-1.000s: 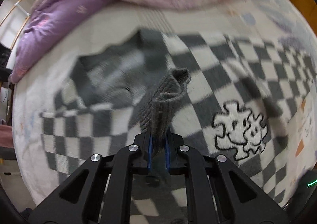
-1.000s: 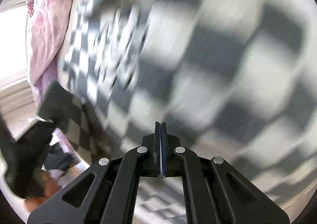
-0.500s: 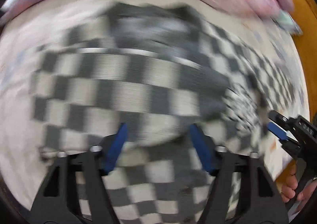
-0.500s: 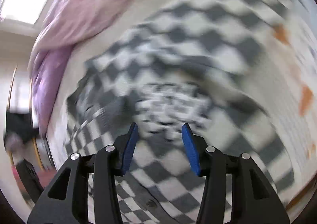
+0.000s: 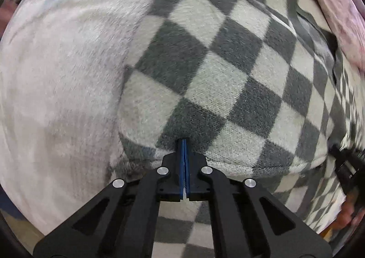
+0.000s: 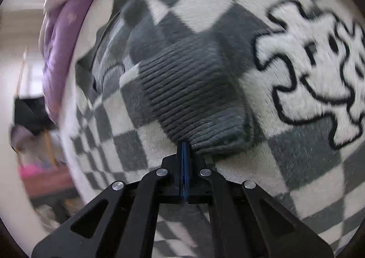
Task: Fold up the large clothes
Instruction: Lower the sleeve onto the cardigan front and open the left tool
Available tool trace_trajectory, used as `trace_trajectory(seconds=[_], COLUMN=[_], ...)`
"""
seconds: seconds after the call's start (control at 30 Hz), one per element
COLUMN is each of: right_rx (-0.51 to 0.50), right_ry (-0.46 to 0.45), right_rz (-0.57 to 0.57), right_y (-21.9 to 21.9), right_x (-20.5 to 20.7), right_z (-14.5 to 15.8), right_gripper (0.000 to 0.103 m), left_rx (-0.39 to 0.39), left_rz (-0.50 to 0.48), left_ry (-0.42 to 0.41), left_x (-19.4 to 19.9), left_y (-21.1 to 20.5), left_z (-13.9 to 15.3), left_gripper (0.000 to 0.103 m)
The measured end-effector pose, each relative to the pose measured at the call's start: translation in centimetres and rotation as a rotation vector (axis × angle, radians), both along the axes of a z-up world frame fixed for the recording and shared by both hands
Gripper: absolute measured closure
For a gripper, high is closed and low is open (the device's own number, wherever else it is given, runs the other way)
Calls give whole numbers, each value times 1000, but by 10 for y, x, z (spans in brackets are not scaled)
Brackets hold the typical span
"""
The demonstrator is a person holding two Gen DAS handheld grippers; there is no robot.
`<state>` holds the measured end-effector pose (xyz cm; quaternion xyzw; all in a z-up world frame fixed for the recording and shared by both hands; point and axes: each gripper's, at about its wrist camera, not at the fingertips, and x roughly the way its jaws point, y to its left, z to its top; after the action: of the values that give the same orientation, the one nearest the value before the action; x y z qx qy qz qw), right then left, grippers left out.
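The checkered fleece garment lies spread on the bed, partly folded over itself. I have just snapped both sets of jaws together: my left gripper bites the folded edge near the bed's bare side, and my right gripper pinches by the ribbed grey cuff, though how much cloth either really holds I can't quite see. This looks like regrasping for another fold. Next I'd lift both together, evenly.
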<state>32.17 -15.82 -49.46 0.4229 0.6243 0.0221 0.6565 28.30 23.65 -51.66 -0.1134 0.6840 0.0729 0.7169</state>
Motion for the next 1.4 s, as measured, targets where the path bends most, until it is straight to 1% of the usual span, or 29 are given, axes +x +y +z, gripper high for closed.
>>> trace_trajectory(seconds=[0.07, 0.13, 0.2, 0.27, 0.37, 0.43, 0.47, 0.5, 0.53, 0.57, 0.6, 0.63, 0.67, 0.7, 0.77, 0.8, 0.83, 0.87, 0.9, 0.97, 1.03, 1.1, 1.13, 1.17, 1.23, 1.27, 1.3, 1.33, 1.4], right_rx=[11, -37, -100, -135, -193, -208, -190, -177, -176, -211, -260, -283, -240, -252, -391, -386, -385, -394, -402, -445, -411, -353, -337, -341, -359, -372, -383, -385, -360], right_ry=[25, 18, -67, -152, -240, -285, -310, -312, -290, -243, -195, -164, -190, -185, -150, -153, -143, -129, -125, -112, -140, -167, -160, -129, -45, -70, -94, -91, -34], right_rz=[-36, -6, 41, 83, 173, 249, 292, 330, 388, 436, 464, 483, 466, 451, 433, 427, 419, 413, 414, 426, 419, 413, 425, 444, 464, 449, 451, 455, 428], right_y=[-4, -1, 7, 19, 57, 81, 98, 109, 124, 136, 141, 139, 126, 114, 83, 70, 61, 56, 55, 63, 74, 86, 93, 100, 105, 105, 105, 104, 101], right_x=[-2, 2, 15, 34, 71, 90, 101, 108, 116, 120, 120, 116, 107, 99, 80, 72, 65, 59, 55, 52, 47, 40, 36, 31, 24, 20, 18, 19, 26], right_z=[3, 20, 50, 74, 89, 88, 83, 76, 62, 46, 33, 22, 19, 20, 24, 24, 23, 21, 22, 33, 46, 55, 54, 46, 22, 13, 9, 9, 13], right_gripper=[103, 101, 101, 101, 101, 101, 101, 101, 101, 101, 103, 103, 103, 103, 103, 103, 103, 103, 103, 101, 101, 101, 101, 101, 102, 103, 103, 103, 103], left_rx=[0, 1, 7, 13, 45, 59, 74, 133, 185, 167, 131, 127, 141, 174, 254, 307, 322, 295, 263, 230, 221, 137, 98, 80, 88, 82, 77, 96, 154], left_rz=[-11, -38, -67, -80, -85, -76, -76, -79, -87, -88, -74, -88, -116, -136, -125, -125, -129, -115, -92, -67, -51, -58, -59, -56, -48, -38, -27, -38, -98], left_ry=[14, -22, -84, -129, -196, -263, -269, -248, -210, -193, -202, -203, -198, -206, -205, -186, -155, -76, -76, -114, -155, -190, -175, -152, -73, -63, -111, -112, -60], left_x=[5, 16, 30, 52, 96, 128, 140, 157, 170, 174, 177, 177, 176, 171, 159, 151, 146, 135, 125, 103, 85, 68, 61, 56, 35, 27, 18, 17, 21], left_y=[-1, -4, -5, -6, -6, -3, 0, 3, 8, 11, 17, 19, 18, 18, 27, 34, 40, 53, 59, 61, 54, 40, 33, 30, 20, 21, 21, 18, 7], left_z=[7, 26, 44, 53, 57, 55, 49, 36, 18, 5, -2, 1, 6, 15, 23, 20, 12, -3, -3, 15, 39, 55, 57, 55, 27, 14, 11, 15, 24], left_gripper=[101, 101, 101, 101, 101, 101, 101, 101, 101, 101, 100, 100, 100, 100, 101, 100, 100, 101, 101, 100, 100, 100, 100, 100, 101, 101, 101, 101, 101])
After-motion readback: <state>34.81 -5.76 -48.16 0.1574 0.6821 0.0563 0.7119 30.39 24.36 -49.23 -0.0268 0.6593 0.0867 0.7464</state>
